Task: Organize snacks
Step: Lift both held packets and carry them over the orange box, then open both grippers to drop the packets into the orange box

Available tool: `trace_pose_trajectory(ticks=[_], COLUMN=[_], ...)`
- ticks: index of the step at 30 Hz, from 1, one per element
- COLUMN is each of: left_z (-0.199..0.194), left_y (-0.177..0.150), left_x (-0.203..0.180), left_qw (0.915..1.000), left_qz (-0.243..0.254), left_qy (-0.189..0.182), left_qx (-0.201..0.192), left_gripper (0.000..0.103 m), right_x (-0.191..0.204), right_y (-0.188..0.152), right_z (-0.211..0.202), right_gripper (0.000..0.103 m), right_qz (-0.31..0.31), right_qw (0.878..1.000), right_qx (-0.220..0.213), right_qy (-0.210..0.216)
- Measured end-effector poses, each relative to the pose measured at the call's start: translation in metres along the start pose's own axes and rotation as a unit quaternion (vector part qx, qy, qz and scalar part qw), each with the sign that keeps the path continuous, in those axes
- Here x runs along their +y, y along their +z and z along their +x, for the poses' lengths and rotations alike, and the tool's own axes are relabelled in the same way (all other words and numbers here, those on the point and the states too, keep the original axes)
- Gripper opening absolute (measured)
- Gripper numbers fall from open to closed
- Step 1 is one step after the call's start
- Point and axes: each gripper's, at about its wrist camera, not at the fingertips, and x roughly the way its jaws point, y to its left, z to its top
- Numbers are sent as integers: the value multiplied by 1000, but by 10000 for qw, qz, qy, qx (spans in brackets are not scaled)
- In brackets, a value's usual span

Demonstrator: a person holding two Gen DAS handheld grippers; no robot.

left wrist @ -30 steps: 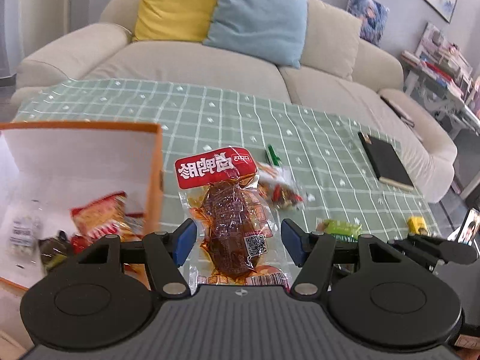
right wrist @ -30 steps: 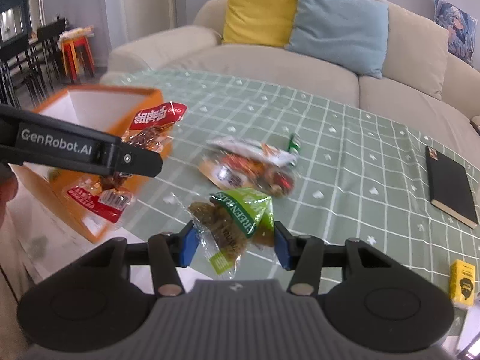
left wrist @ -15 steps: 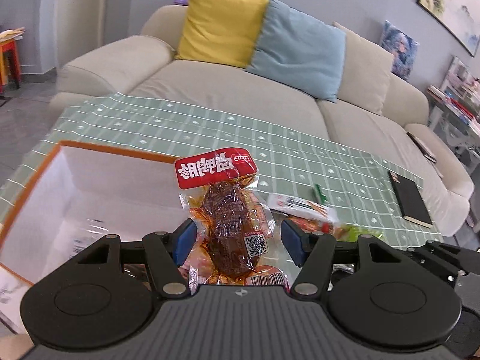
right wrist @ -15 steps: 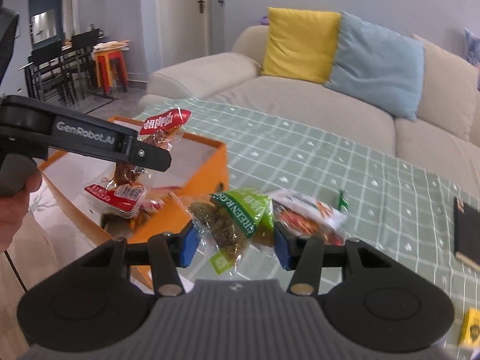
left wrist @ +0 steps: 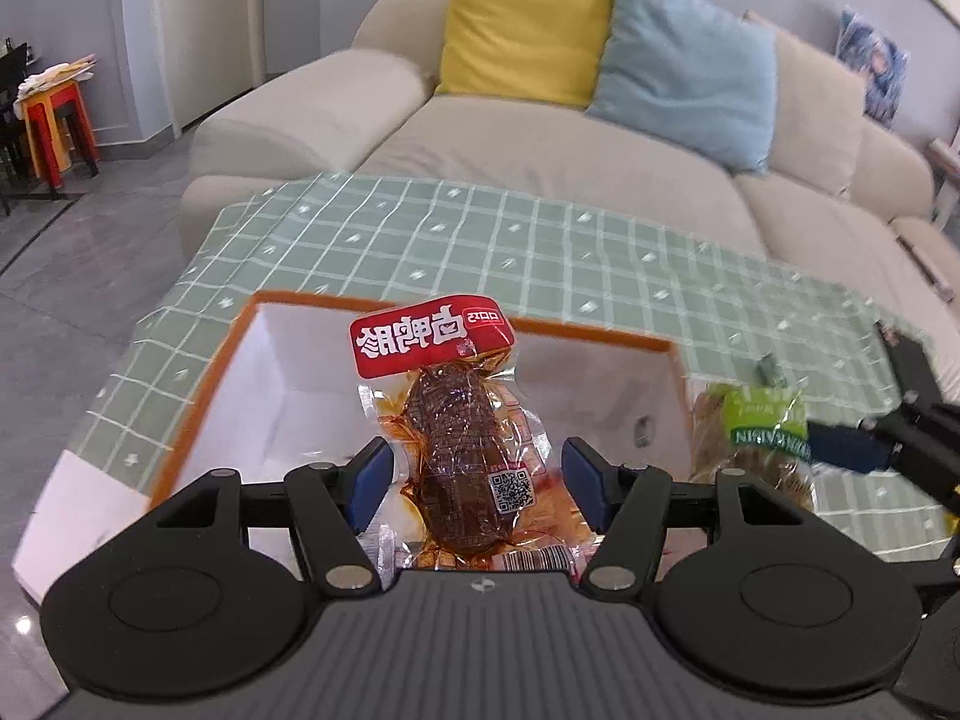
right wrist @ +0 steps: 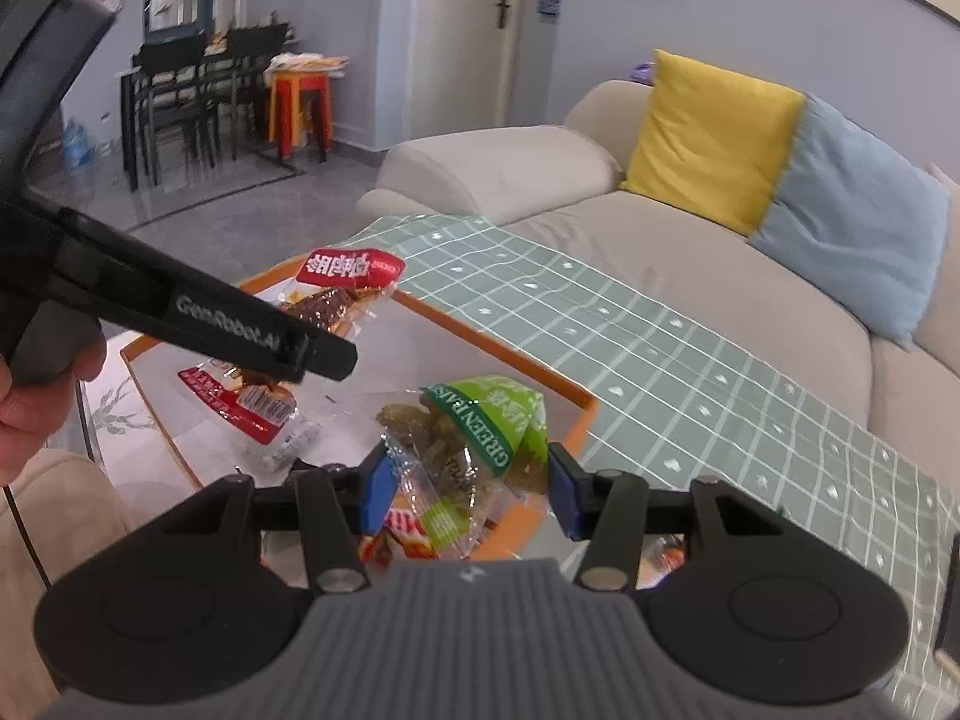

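My left gripper (left wrist: pixel 474 480) is shut on a clear packet of brown meat with a red label (left wrist: pixel 456 438) and holds it above the open orange-rimmed white box (left wrist: pixel 600 342). In the right wrist view the same packet (right wrist: pixel 336 300) hangs over the box (right wrist: pixel 480 348). My right gripper (right wrist: pixel 465 480) is shut on a green raisin bag (right wrist: pixel 480 438) and holds it over the box's near corner. The bag also shows at the right of the left wrist view (left wrist: pixel 756 438). A red-and-white snack pack (right wrist: pixel 402 534) lies under the raisin bag.
The box stands on a table with a green checked cloth (left wrist: pixel 540 252). A beige sofa (left wrist: pixel 540 138) with yellow and blue cushions runs behind it. Dining chairs and red stools (right wrist: pixel 300 108) stand far left across the grey floor.
Both grippers have moved left with their packets, from over the loose snacks on the cloth to above the box. Both stayed shut on their packets.
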Motion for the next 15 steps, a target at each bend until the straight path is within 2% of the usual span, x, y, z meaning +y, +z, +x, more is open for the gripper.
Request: trace_pose_trajectory(ticks=[7,15], left_z=[27,63], left_y=[-4,-13], left_x=[21,26], left_qw=[9986,9929], left_qz=[257,666], left_qy=[255,386], left_qx=[392,903], left_gripper=[71,71], right_x=[24,45], right_y=[14,16], right_z=[44,88], right_gripper=[49,49], right_qz=[-788,-1550], right_qw=[9964,9851], right_qx=[276,657], right_qy=[-144,-349])
